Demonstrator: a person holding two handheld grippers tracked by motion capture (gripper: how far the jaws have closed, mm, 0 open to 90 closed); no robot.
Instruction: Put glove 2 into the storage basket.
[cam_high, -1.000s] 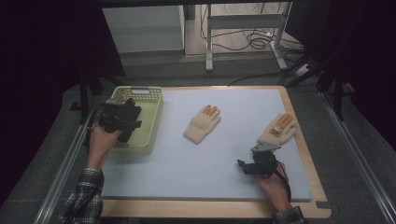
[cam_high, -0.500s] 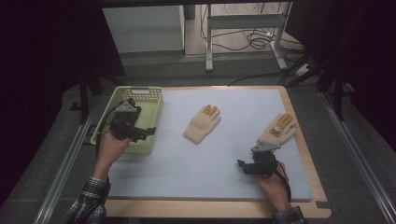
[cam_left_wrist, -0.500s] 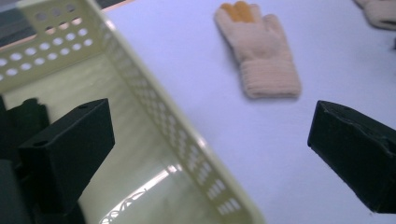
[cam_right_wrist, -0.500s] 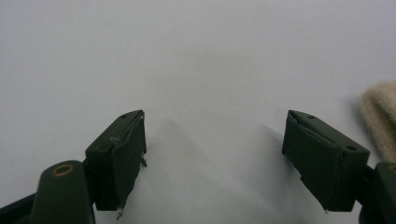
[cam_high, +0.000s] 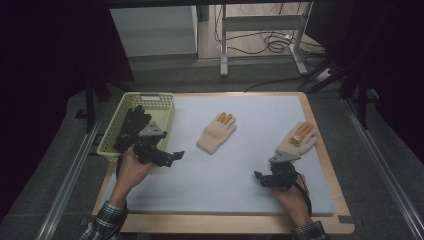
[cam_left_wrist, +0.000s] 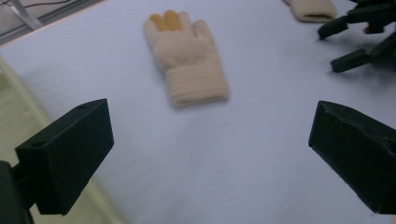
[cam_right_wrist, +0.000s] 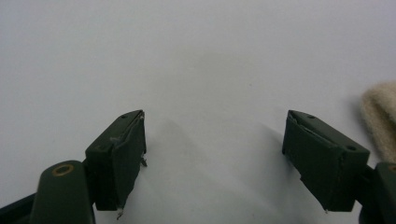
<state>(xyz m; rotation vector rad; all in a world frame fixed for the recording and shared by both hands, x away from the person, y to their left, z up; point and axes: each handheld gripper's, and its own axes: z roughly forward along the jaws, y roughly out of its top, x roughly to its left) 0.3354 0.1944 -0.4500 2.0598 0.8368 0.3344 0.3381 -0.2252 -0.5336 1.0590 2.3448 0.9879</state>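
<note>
A beige knit glove with orange fingertips (cam_high: 217, 132) (cam_left_wrist: 189, 58) lies flat in the middle of the pale blue mat (cam_high: 225, 190). A second glove like it (cam_high: 298, 138) (cam_right_wrist: 380, 116) lies at the right. My left gripper (cam_high: 175, 154) (cam_left_wrist: 210, 154) is just right of the basket, low over the mat, pointing at the middle glove. Its jaws stand wide apart with nothing between them. My right gripper (cam_high: 259, 177) (cam_right_wrist: 215, 158) rests near the mat's front right, just in front of the right glove's cuff, open and empty. It also appears in the left gripper view (cam_left_wrist: 331, 49).
A yellow-green plastic basket (cam_high: 162, 112) (cam_left_wrist: 11, 116) stands at the mat's left edge with dark items (cam_high: 131, 127) inside. The mat lies on a wooden board (cam_high: 325, 150). Metal rails run along both sides. Cables and table legs lie beyond the far edge.
My left gripper has come off the basket, moved right and toward the person onto the mat, and turned toward the middle glove. The right gripper has stayed put.
</note>
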